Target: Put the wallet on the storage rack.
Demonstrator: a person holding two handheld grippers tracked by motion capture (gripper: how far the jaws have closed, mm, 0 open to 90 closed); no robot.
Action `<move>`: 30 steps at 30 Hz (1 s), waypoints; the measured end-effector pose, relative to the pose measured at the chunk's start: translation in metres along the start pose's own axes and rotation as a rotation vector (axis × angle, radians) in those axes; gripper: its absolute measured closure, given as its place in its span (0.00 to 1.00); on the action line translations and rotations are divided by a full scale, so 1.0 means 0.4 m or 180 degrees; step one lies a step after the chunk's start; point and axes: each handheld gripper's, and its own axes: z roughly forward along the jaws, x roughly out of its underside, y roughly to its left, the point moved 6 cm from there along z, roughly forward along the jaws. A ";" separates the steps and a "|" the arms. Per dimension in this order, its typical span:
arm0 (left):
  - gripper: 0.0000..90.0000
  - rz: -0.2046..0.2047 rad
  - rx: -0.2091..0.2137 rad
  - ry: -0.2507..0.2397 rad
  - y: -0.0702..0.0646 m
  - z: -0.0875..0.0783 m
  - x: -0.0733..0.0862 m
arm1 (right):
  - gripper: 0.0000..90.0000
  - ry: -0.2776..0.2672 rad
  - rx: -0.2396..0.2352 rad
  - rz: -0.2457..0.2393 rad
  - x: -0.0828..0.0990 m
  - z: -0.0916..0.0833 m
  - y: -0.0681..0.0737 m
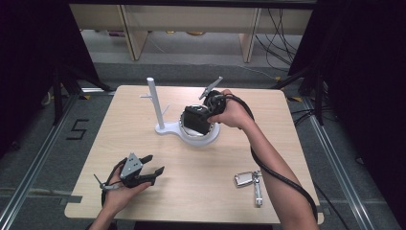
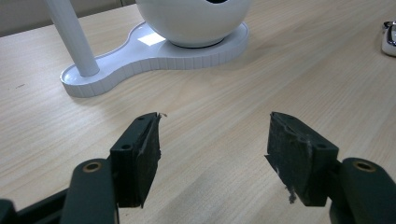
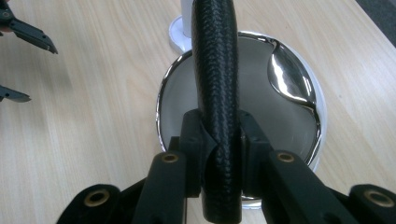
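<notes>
Risk lies in the black woven band: the right gripper pinches it above the single chrome-rimmed bowl of the white stand, and could drop it outside. One key fob lies apart; the left gripper gapes, holding nothing.

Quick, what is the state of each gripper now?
Left gripper: open, nothing between its jaws.
Right gripper: closed on a black textured strap, above the white bowl.
</notes>
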 end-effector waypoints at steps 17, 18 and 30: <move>0.38 -0.0013 -0.0008 -0.0005 0.001 0.000 0.000 | 0.76 -0.0192 0.0559 0.0418 0.043 -0.096 -0.058; 0.38 -0.0013 -0.0008 -0.0005 0.001 0.000 0.000 | 0.76 -0.0187 0.0563 0.0459 0.055 -0.107 -0.061; 0.38 -0.0037 -0.0001 -0.0005 0.001 0.005 0.000 | 0.82 0.0003 0.0572 0.1180 0.273 -0.184 -0.082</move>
